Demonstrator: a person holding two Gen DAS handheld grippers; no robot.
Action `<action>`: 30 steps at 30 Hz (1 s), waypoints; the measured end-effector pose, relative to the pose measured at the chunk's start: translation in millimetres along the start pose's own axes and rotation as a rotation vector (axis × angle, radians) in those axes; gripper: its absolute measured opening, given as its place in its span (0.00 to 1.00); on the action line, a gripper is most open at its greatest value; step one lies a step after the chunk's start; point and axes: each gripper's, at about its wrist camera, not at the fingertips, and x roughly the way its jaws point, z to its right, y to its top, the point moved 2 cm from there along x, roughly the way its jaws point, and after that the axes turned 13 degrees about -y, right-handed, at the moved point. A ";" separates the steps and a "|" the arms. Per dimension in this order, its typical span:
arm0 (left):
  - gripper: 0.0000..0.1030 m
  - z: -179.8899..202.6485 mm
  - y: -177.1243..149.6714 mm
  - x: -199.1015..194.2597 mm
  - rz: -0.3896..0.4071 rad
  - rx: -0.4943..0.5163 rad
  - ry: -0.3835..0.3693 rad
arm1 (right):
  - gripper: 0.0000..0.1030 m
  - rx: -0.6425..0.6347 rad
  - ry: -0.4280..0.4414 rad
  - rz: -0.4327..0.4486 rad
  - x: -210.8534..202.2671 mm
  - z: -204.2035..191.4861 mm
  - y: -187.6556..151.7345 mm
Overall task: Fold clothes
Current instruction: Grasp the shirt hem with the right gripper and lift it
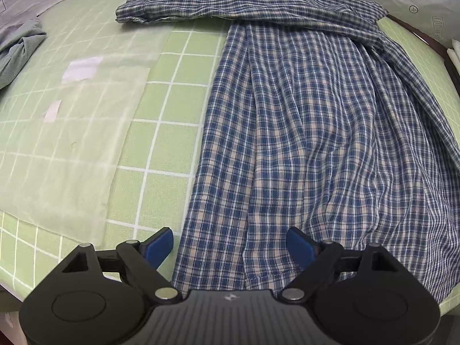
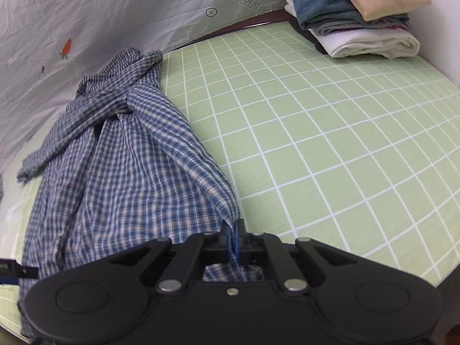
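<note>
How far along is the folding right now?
Done: a stack of folded clothes sits at the far corner of the green grid mat. In hand: the right gripper pinches the plaid shirt at its hem; the left gripper hovers open over it. Left: the shirt lies unfolded, sleeve out, and a grey garment waits.

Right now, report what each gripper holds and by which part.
The right gripper is shut on the plaid shirt, pinching its near right edge. The left gripper is open over the shirt's hem, holding nothing.
</note>
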 end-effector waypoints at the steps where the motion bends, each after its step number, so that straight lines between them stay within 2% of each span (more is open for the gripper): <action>1: 0.85 -0.1 -3.9 -0.9 -0.004 0.012 0.003 | 0.03 0.052 0.031 -0.004 -3.1 4.1 0.7; 7: 0.86 -11.2 -15.4 -8.5 -0.035 0.031 -0.013 | 0.02 0.392 0.245 -0.045 -24.8 22.1 -4.9; 13: 0.86 -22.7 -17.9 -14.6 -0.073 0.051 -0.041 | 0.02 0.441 0.319 -0.052 -50.6 3.2 -8.7; 17: 0.86 -23.0 -20.7 -15.8 -0.093 0.093 -0.051 | 0.01 0.441 0.372 -0.082 -55.2 -16.8 -14.0; 25: 0.87 -27.6 -27.2 -19.8 -0.114 0.150 -0.067 | 0.01 0.323 0.409 -0.191 -33.7 -75.2 -30.2; 30: 0.91 -26.1 -32.1 -20.3 -0.113 0.188 -0.068 | 0.01 0.252 0.431 -0.260 -19.5 -111.4 -40.8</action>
